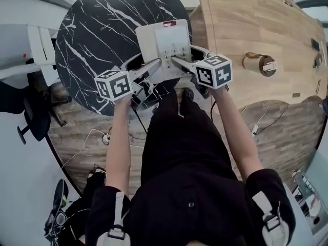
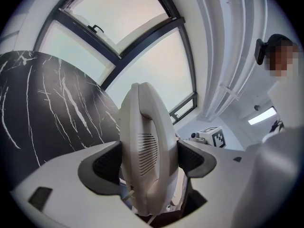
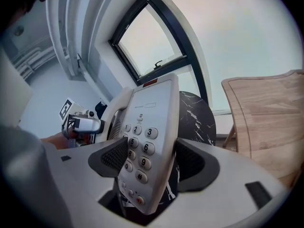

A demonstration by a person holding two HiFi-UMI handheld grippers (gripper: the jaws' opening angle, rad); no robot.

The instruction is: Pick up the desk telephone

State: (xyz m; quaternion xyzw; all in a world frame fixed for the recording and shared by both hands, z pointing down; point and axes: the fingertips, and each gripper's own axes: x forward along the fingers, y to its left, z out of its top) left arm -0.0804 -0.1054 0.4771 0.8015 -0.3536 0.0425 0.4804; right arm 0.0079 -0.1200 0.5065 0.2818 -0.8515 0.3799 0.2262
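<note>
Head view: left tongs [image 2: 149, 160] grip handset [image 2: 145, 127], right tongs [image 3: 152, 160] telephone [image 3: 148, 122], seemingly lifted.

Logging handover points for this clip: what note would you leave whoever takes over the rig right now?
Left gripper: shut on the desk telephone, across its handset.
Right gripper: shut on the keypad side.
Telephone: held between both, over the black marble table's near edge.
Done: both grips made.
Left: whether it is clear of the table can't be told; lift it level.
</note>
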